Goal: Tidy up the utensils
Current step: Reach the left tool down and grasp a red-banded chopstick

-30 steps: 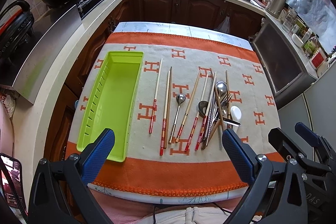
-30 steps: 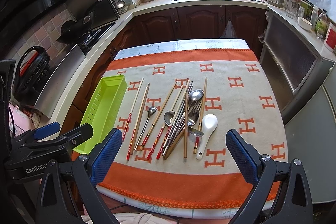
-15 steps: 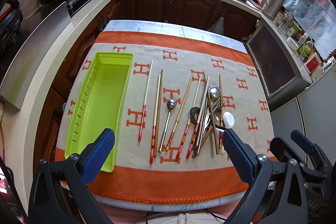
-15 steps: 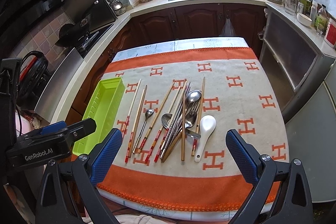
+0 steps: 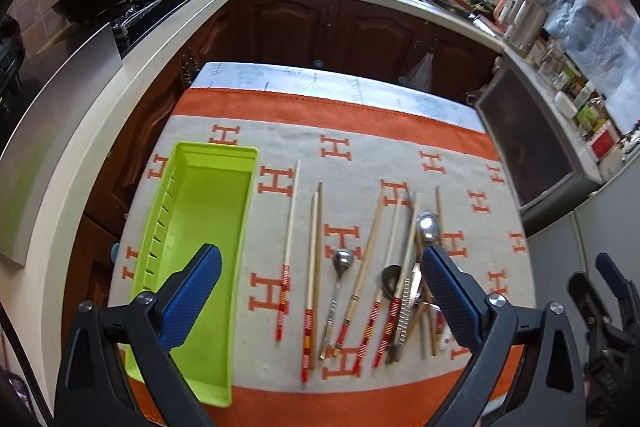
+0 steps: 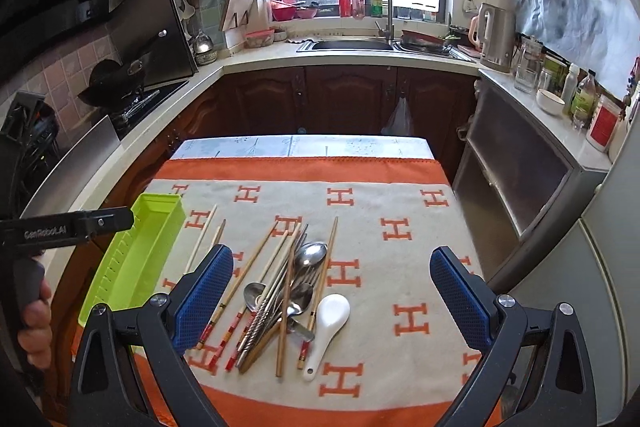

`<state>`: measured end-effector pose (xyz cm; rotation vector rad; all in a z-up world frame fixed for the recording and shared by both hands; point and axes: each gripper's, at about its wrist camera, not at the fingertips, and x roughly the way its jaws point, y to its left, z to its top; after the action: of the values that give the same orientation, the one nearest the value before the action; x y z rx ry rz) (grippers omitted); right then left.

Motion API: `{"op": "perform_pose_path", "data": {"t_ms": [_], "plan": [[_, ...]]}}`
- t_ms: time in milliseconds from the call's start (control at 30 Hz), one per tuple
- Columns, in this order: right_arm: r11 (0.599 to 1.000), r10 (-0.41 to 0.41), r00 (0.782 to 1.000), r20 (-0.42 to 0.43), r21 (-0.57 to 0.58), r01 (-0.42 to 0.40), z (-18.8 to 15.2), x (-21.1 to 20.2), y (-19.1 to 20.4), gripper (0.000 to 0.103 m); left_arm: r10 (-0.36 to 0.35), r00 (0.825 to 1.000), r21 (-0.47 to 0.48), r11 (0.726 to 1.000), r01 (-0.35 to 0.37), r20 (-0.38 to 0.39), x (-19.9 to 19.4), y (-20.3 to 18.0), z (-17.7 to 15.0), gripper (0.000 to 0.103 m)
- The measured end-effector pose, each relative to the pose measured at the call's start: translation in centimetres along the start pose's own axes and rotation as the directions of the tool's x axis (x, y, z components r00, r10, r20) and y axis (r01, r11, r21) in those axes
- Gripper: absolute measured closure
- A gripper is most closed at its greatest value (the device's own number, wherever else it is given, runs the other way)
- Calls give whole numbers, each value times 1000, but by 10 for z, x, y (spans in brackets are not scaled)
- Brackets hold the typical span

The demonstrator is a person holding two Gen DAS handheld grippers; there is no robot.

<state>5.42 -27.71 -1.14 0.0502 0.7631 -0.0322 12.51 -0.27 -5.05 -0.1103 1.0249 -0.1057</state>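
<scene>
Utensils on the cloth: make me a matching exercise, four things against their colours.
Things:
1. tray
2. soup spoon
3. gripper pads
4. big spoon

Colours:
A. white
B. blue
C. lime green
D. silver

Pairs: 1-C, 2-A, 3-B, 4-D

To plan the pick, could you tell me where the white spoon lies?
In the right wrist view, the white spoon lies on the cloth at the right edge of the utensil pile.
</scene>
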Motion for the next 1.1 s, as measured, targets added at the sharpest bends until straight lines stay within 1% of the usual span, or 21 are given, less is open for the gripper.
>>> {"op": "perform_pose_path", "data": {"t_ms": [67, 100, 133, 167, 233, 300, 333, 500, 567, 600, 633, 733, 933, 1100], "plan": [[999, 30, 999, -22, 28, -29, 1, 11, -8, 6, 32, 999, 17, 999, -31, -16, 16, 0, 1, 10], [999, 35, 999, -38, 37, -33, -1, 16, -11, 7, 43, 999, 22, 999, -42, -26, 24, 0, 0, 15], [998, 41, 997, -59, 44, -39, -1, 23, -14, 9, 54, 998, 27, 998, -53, -43, 34, 1, -2, 24], [998, 49, 995, -82, 52, -45, -4, 31, -15, 11, 62, 996, 32, 998, -59, -69, 46, 1, -3, 29], [995, 79, 988, -130, 79, -69, -11, 47, -19, 14, 62, 989, 29, 998, -59, -130, 70, 5, -8, 47], [992, 101, 981, -167, 94, -86, -16, 63, -21, 17, 54, 981, 14, 999, -53, -188, 92, 10, -13, 52], [991, 108, 978, -181, 96, -91, -19, 71, -22, 18, 61, 975, 7, 998, -61, -212, 104, 13, -15, 55], [989, 128, 963, -236, 98, -107, -39, 100, -14, 19, 111, 960, 37, 994, -105, -257, 136, 17, -25, 66], [988, 135, 959, -249, 101, -113, -44, 106, -10, 19, 149, 952, 64, 988, -137, -266, 146, 17, -28, 74], [988, 140, 957, -255, 104, -116, -46, 110, -10, 19, 156, 949, 71, 987, -142, -274, 150, 19, -29, 82], [987, 145, 955, -259, 106, -121, -47, 113, -9, 19, 155, 945, 74, 987, -140, -288, 156, 19, -31, 86], [986, 153, 952, -264, 107, -129, -49, 119, -7, 19, 142, 939, 69, 990, -126, -313, 164, 24, -33, 88], [982, 172, 943, -285, 126, -140, -53, 129, -8, 19, 157, 940, 111, 985, -129, -304, 171, 16, -31, 88], [979, 184, 937, -297, 141, -147, -57, 134, -9, 19, 156, 937, 114, 985, -126, -312, 177, 8, -19, 88]]}}
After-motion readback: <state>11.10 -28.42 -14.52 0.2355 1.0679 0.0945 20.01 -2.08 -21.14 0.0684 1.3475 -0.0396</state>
